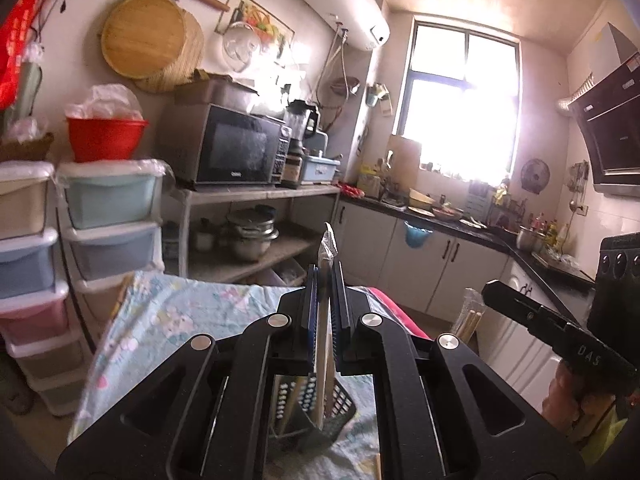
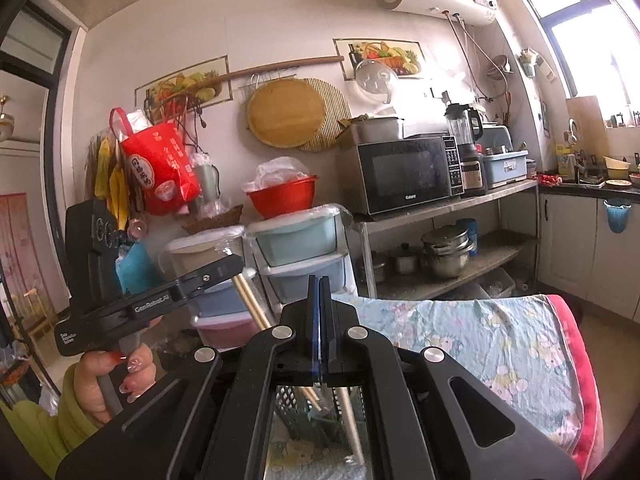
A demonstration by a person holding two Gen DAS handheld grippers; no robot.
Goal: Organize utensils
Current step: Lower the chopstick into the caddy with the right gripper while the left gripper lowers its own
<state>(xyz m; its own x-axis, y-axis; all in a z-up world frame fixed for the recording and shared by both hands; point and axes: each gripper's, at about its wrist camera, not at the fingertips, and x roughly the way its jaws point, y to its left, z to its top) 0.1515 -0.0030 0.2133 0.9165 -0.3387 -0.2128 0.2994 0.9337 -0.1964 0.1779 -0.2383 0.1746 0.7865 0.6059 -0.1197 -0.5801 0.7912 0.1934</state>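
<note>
My left gripper [image 1: 325, 280] is shut on a pair of wrapped chopsticks [image 1: 325, 252] whose clear wrapper tip sticks up above the fingers; their lower end reaches down into a dark slotted utensil basket [image 1: 340, 408] on the flowered cloth [image 1: 168, 320]. In the right wrist view the left gripper [image 2: 236, 266] holds the same tan chopsticks [image 2: 252, 300] at an angle. My right gripper [image 2: 319, 292] is shut, with a thin clear wrapper pinched between its pads. Below it the basket [image 2: 296, 408] holds several chopsticks. The right gripper also shows at the right edge of the left wrist view [image 1: 490, 292].
The cloth-covered table [image 2: 500, 340] lies ahead. Stacked plastic drawers [image 1: 112, 216] with a red bowl [image 1: 105, 136] stand at left. A shelf rack [image 1: 256, 192] carries a microwave [image 1: 232, 148] and pots. Kitchen counter [image 1: 460, 224] and cabinets run along the right.
</note>
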